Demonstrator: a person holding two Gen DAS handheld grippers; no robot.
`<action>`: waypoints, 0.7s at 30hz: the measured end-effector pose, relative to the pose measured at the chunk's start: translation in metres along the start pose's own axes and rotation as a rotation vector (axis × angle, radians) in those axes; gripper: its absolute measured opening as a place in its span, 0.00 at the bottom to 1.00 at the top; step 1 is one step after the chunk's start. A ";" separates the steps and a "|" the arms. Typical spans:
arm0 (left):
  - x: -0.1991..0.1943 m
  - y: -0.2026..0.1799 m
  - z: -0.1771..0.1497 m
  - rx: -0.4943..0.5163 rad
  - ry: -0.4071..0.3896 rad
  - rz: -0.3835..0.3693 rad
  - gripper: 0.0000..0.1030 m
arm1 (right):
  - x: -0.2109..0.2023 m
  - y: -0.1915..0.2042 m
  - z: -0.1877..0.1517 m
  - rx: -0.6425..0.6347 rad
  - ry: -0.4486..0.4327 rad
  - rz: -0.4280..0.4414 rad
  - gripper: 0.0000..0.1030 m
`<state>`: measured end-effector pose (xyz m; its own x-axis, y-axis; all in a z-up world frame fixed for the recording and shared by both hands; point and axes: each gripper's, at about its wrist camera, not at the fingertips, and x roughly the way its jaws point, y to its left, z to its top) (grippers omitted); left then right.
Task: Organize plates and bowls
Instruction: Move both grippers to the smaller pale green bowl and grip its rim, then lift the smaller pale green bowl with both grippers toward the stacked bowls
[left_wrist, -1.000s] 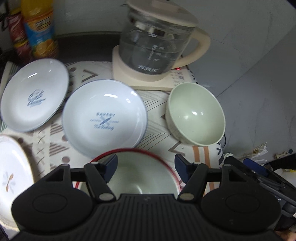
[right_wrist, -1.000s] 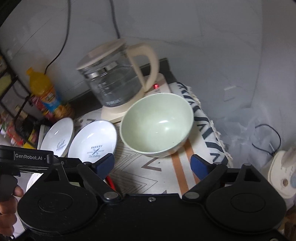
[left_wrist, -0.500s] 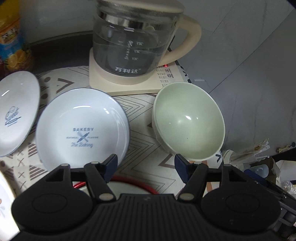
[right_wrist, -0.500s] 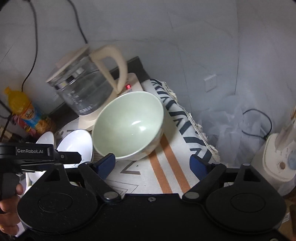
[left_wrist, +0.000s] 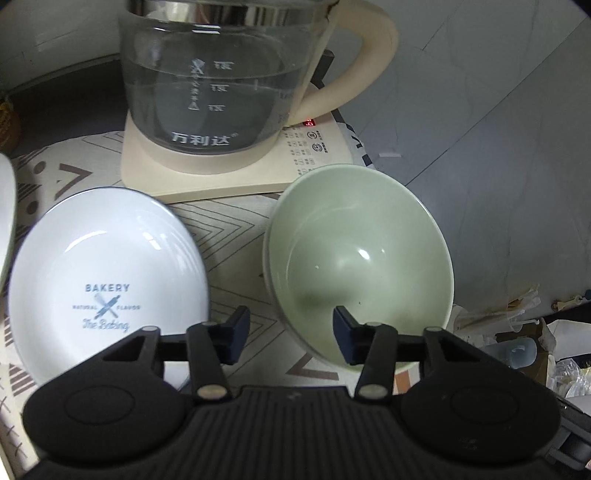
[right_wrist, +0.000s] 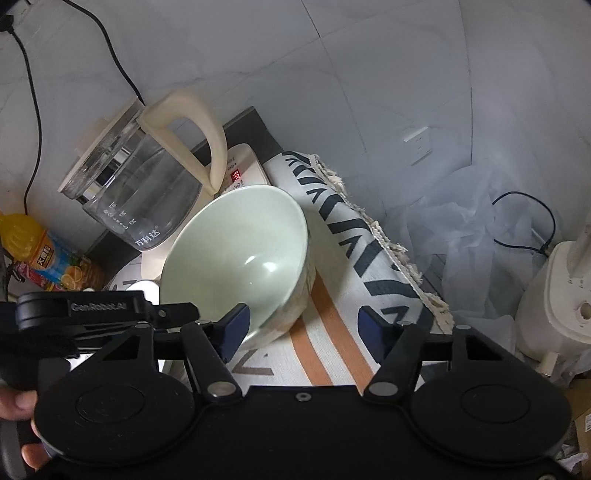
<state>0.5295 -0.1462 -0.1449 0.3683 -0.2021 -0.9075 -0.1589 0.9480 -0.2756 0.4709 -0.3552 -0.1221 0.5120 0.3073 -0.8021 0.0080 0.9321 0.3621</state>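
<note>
- The pale green bowl (left_wrist: 364, 266) is deep, glossy and empty, standing upright on the patterned cloth at the desk's right side, just in front of the kettle base.
- From the right wrist view, the same bowl (right_wrist: 236, 254) sits close to the cloth's fringed edge.
- The white plate (left_wrist: 107, 273) has a thin dark rim and blue "BAKERY" print with crossed tools. It lies flat and empty on the cloth, left of the bowl and apart from it.
- Another white plate (left_wrist: 5, 218) shows only as a sliver at the left edge.
</note>
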 end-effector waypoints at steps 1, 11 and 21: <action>0.003 -0.001 0.000 -0.001 0.003 0.000 0.43 | 0.003 0.000 0.001 0.003 0.004 0.002 0.60; 0.021 0.002 0.001 -0.051 -0.006 0.027 0.15 | 0.043 0.008 0.007 0.014 0.076 0.001 0.31; -0.010 0.006 -0.005 -0.042 -0.026 0.011 0.15 | 0.022 0.027 0.007 -0.091 0.035 -0.026 0.28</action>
<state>0.5202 -0.1394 -0.1390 0.3895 -0.1846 -0.9023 -0.2018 0.9388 -0.2792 0.4880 -0.3250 -0.1265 0.4820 0.2875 -0.8277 -0.0575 0.9530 0.2975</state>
